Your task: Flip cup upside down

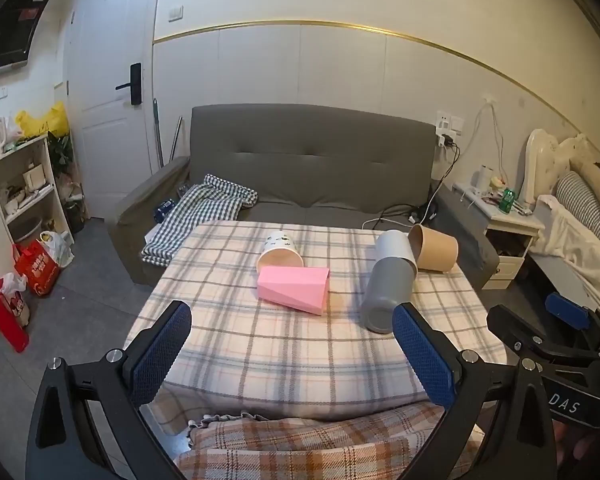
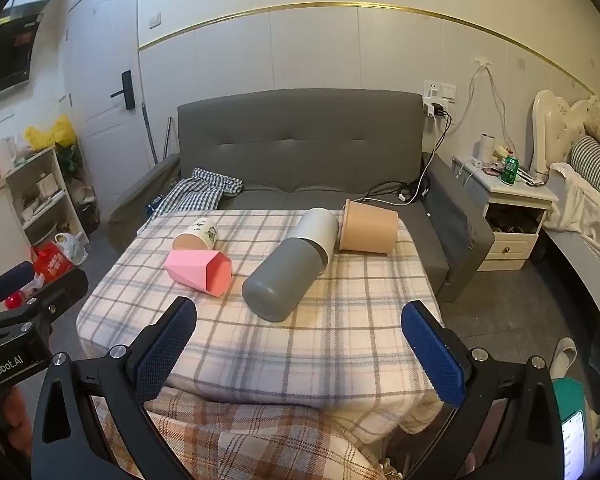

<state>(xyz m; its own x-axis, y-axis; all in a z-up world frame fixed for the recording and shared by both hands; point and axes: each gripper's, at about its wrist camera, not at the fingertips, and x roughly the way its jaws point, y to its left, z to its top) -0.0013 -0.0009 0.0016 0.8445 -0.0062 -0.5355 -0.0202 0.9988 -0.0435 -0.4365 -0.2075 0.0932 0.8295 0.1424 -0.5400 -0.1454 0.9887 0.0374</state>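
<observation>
Four cups lie tipped on the checked table (image 1: 228, 344), the pink cup (image 1: 294, 289) nearest its middle, the white cup (image 1: 279, 251) half hidden behind it, while left gripper (image 1: 292, 354) and right gripper (image 2: 300, 350) hover spread wide, empty.

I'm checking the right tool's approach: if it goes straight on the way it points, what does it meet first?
Probably the plaid tablecloth, just short of the grey bottle's base. The right tool is open and empty; depth is uncertain.
</observation>
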